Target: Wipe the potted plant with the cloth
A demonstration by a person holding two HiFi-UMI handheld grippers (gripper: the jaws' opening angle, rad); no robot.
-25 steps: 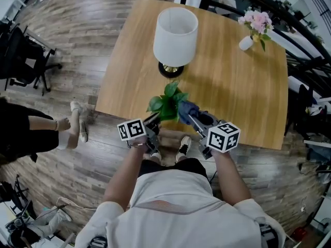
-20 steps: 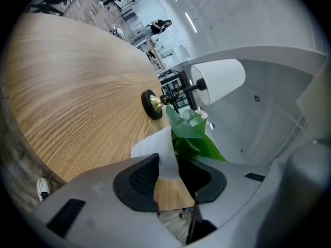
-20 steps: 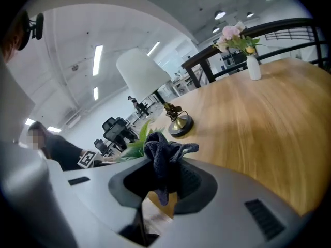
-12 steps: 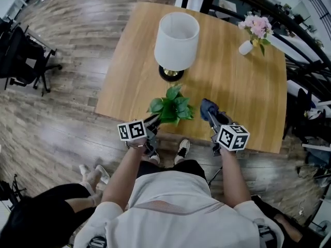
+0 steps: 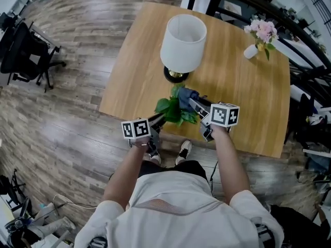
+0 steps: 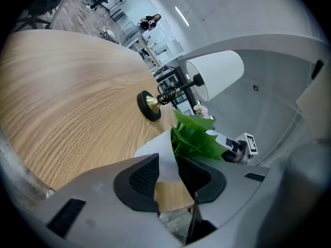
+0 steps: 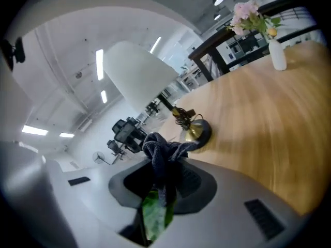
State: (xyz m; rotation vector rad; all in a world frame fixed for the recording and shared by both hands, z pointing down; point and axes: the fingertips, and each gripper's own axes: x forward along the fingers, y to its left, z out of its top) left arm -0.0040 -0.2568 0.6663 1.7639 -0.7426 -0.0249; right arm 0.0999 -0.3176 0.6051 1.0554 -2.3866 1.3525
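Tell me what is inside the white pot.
Green leaves rise from the white pot, which the left gripper clamps. Whatever fills the pot, soil or stem bases, is covered by its wall and the leaves.

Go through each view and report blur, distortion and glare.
Head view: sharp, but the wide lens bows the edges of the table. Left gripper view: heavy fisheye curve, dark corners, the white pot washed out. Right gripper view: table grain streaked by motion, the leaf between the fingers soft, ceiling lights glaring, the cloth fairly crisp.
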